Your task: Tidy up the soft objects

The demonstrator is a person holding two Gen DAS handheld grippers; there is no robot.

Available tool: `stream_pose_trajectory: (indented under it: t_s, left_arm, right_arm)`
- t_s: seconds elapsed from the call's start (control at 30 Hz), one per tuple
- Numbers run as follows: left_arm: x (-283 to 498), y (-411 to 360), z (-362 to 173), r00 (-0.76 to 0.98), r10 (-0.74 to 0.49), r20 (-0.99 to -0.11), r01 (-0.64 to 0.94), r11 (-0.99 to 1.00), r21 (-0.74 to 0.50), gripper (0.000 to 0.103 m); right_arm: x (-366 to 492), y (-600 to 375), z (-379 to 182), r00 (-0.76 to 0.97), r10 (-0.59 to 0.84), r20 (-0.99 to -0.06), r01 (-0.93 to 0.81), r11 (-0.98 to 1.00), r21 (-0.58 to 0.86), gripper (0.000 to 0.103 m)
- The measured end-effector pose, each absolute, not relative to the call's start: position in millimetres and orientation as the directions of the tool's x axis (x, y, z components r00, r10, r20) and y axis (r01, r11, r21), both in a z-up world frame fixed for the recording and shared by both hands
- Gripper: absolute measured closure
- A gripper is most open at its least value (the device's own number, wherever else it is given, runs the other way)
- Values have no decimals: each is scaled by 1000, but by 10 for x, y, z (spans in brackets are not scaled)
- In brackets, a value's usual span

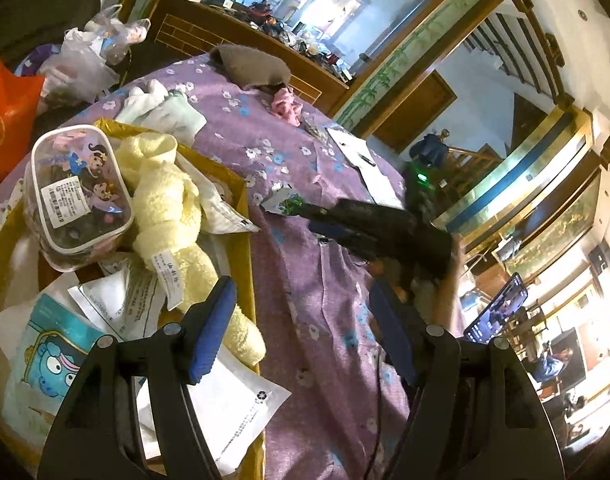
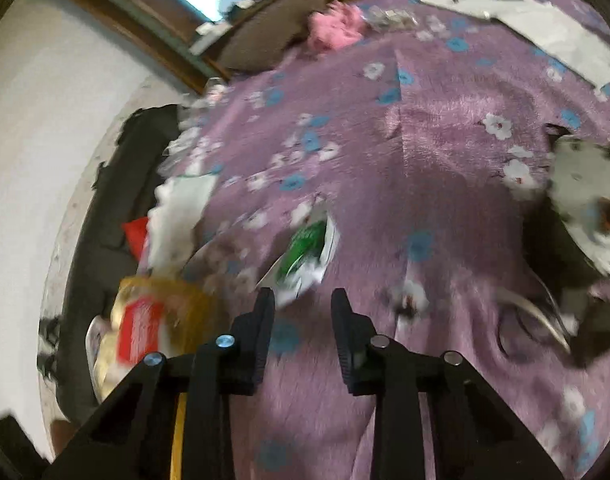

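A pale yellow plush towel toy (image 1: 173,208) lies in a yellow cardboard box (image 1: 247,248) at the left, beside a clear cartoon pouch (image 1: 79,196) and paper packets. My left gripper (image 1: 301,292) is open and empty, one blue pad over the toy's lower end. On the purple flowered bedspread (image 1: 305,160) lie white and mint cloths (image 1: 161,108), a pink fluffy piece (image 1: 285,106) (image 2: 337,28) and a grey-brown cushion (image 1: 251,66) (image 2: 265,36). My right gripper (image 2: 303,300) (image 1: 345,224) is blurred, its jaws narrowly apart with nothing between them. It sits just short of a small green and white packet (image 2: 309,252) (image 1: 283,202).
Plastic bags (image 1: 81,56) and an orange bag (image 1: 9,120) crowd the far left. Papers with a pen (image 1: 357,156) lie at the bed's far side, and a phone (image 1: 497,316) stands at the right. A black and white object (image 2: 585,192) and a curved metal piece (image 2: 537,312) lie right of the right gripper.
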State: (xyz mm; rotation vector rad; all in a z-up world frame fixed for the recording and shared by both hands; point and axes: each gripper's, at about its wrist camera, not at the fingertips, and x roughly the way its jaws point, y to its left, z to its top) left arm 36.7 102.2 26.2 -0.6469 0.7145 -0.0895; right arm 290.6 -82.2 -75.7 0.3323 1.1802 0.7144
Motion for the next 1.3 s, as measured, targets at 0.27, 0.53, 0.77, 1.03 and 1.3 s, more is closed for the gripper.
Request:
stream_pose_trajectory:
  t_s: [0.27,0.53,0.77,1.03,1.3]
  left_arm:
    - [315,998,269,753,-278,-596,-154,807,-571,33]
    - [363,661,289,708,-354,-611,-109,800,-590,33]
    - [605,121,-10,548,-470,-692,-81,794,-603,33]
    - [660,-132,-373,424,-511,-747,-113,789,-604,33]
    - [510,-143,-423,468,-475,-745,-116,803,-585,54]
  right_arm:
    - [2788,-818,-744,205,666,-717,-360,733,578,90]
    - [1833,-1447,-539,148,757,-636,-476,618,625,90]
    - [1100,-1863,-523,102,755,-647,-561,581,590,89]
    - [859,-1985,-530,127,751,-648,-609,575,547,89]
    - [795,-1905,-634,118,730,-673,-612,587,530,89]
